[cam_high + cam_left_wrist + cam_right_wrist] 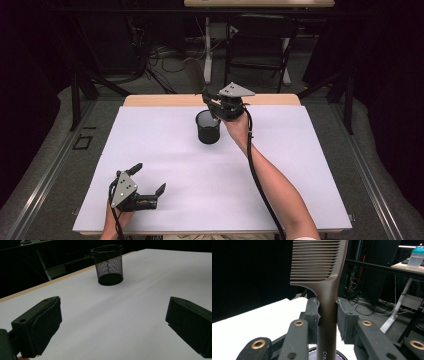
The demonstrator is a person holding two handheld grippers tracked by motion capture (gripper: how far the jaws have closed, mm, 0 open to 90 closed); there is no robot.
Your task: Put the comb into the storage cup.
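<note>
Careful, your right gripper pinches the brown comb by its handle just above the mesh cup, while your left gripper rests open near you, so a crooked descent risks tipping that light cup

The comb handle bears pale lettering, seemingly "Cre", cut off at the frame's edge.

The comb looks like smooth matt brown plastic; the cup is black wire mesh; the table has a matt white sheet.
</note>
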